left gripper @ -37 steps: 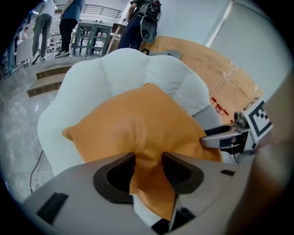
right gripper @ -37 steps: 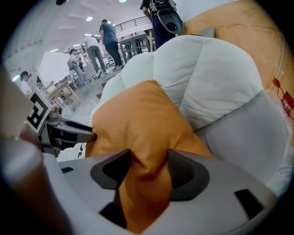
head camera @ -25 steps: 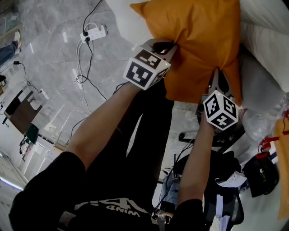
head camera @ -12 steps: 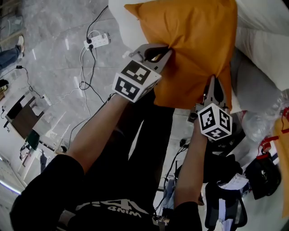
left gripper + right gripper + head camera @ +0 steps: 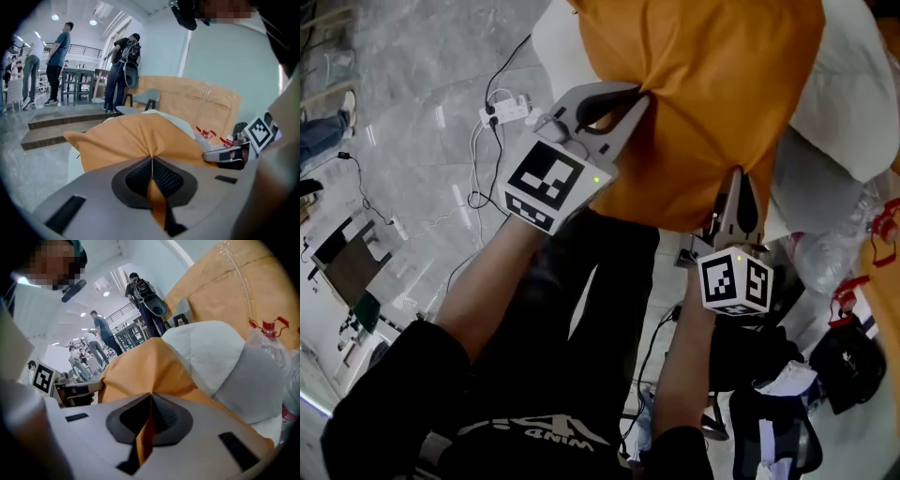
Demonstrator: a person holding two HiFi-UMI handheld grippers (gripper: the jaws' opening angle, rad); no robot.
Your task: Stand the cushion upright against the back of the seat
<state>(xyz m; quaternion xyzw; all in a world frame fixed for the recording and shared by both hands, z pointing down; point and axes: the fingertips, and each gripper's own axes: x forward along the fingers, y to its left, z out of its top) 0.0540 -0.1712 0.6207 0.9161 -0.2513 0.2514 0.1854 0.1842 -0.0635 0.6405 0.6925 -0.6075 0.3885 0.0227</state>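
Head view: the orange cushion (image 5: pixel 703 84) is up in the air with the white seat padding (image 5: pixel 853 112) right behind it, pinched along its near edge by the left gripper (image 5: pixel 643 96) and the right gripper (image 5: pixel 734 176). Left gripper view shows the jaws clamped tight on a fold of orange fabric, and right gripper view shows the same on its side, that padding just beyond. My take: hold both pinches level so it doesn't twist, set the far edge down on the seat, lean it on the backrest, then let go.
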